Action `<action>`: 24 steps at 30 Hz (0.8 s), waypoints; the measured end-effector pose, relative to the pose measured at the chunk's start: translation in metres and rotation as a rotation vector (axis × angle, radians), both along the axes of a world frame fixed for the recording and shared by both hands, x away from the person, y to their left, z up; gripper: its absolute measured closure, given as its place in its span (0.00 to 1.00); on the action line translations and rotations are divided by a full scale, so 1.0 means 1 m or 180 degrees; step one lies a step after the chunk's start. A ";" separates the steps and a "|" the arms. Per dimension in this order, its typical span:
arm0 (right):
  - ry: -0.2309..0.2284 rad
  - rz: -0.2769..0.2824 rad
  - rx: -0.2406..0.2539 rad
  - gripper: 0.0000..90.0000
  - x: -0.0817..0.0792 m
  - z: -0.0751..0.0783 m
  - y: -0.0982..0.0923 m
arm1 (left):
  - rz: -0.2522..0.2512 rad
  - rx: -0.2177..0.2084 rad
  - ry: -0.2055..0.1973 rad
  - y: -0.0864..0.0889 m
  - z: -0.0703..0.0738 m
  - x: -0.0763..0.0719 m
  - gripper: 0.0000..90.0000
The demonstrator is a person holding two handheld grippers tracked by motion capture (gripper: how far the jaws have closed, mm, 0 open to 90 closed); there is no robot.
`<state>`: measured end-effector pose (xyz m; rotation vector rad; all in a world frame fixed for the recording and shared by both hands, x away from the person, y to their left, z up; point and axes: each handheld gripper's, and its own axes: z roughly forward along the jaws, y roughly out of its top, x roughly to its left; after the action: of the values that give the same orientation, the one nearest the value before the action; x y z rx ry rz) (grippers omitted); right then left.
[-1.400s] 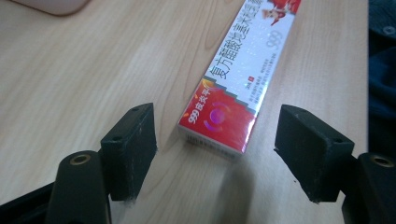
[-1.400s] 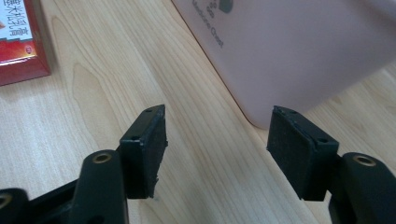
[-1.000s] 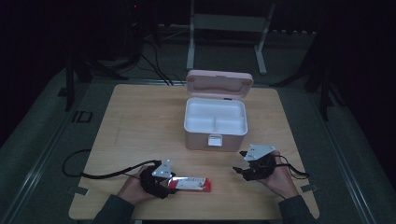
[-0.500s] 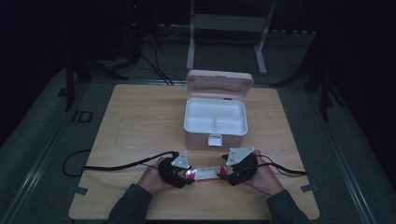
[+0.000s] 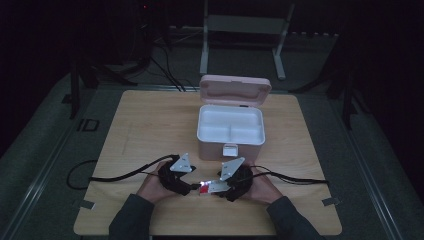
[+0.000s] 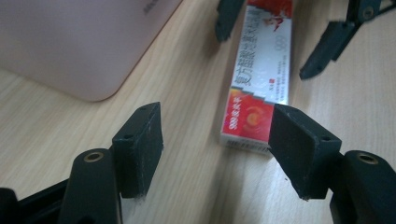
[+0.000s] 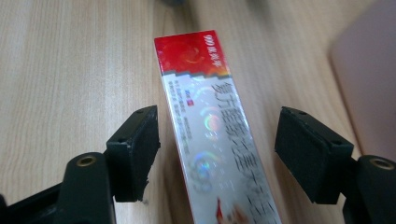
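Your wooden table stands in a dark room. On it sits the pink box, lid up, its white compartments bare. The long carton lies flat before it, pointing gripper to gripper. Your left gripper has just been opening, clear of the carton's red end; your right gripper straddles the carton, jaws wide.

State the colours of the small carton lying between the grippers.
Red and silvery white carton, clearest in the right gripper view.

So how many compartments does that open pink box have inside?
3. The pink box has one long compartment along the back, by the lid, and two smaller ones at the front, left and right. All look empty.
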<state>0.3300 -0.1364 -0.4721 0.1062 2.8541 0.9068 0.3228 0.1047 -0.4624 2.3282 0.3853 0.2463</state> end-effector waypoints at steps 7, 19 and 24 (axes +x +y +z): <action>0.0062 -0.0057 -0.0110 0.55 0.002 -0.003 -0.002 | 0.0058 -0.0016 -0.0052 0.004 0.005 0.001 0.39; 0.0044 -0.0902 -0.0126 0.56 0.005 0.000 -0.101 | 0.0257 -0.0129 -0.0052 0.025 0.013 0.005 0.39; 0.0032 -0.1249 -0.0157 0.56 0.012 0.001 -0.145 | 0.0304 -0.0143 -0.0048 0.031 0.014 0.008 0.39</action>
<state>0.3419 -0.2811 -0.4707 0.6394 2.7151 0.7525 0.3303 0.1355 -0.4484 2.2653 0.4902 0.2983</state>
